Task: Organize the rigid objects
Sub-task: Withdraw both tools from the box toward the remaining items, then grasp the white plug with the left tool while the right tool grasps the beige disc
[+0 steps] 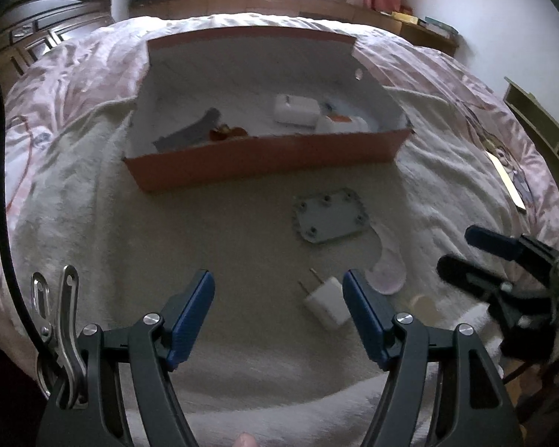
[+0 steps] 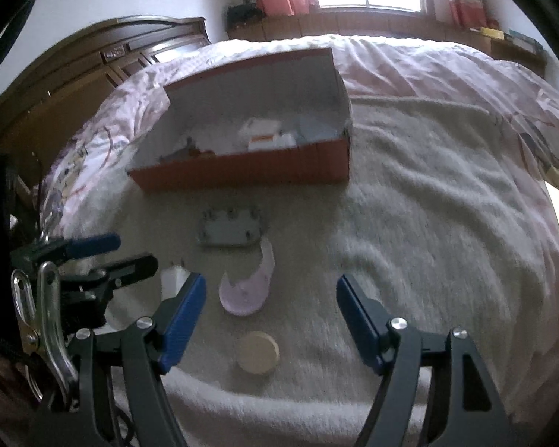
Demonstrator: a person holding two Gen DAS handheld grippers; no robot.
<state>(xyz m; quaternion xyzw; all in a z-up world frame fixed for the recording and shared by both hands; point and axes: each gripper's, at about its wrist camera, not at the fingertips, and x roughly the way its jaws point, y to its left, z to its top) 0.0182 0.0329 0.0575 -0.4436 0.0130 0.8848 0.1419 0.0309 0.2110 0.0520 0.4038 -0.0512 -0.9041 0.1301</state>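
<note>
An orange cardboard box (image 1: 264, 158) (image 2: 242, 171) lies open on the bed and holds white boxes (image 1: 296, 110), a grey piece and a small reddish item. In front of it on the white blanket lie a grey plate with holes (image 1: 328, 219) (image 2: 231, 229), a pale pink curved piece (image 1: 385, 264) (image 2: 249, 287), a white plug adapter (image 1: 326, 303) (image 2: 173, 279) and a round beige disc (image 2: 258, 352). My left gripper (image 1: 279, 283) is open, the adapter just inside its right finger. My right gripper (image 2: 272, 290) is open above the pink piece and disc. Each gripper shows in the other's view (image 1: 466, 249) (image 2: 130, 253).
A pink patterned quilt (image 2: 428, 70) lies under the blanket (image 1: 205, 231). A dark wooden headboard (image 2: 104, 63) stands to the left. A window sill with books runs along the far wall, and a shelf (image 1: 540, 130) stands at the right.
</note>
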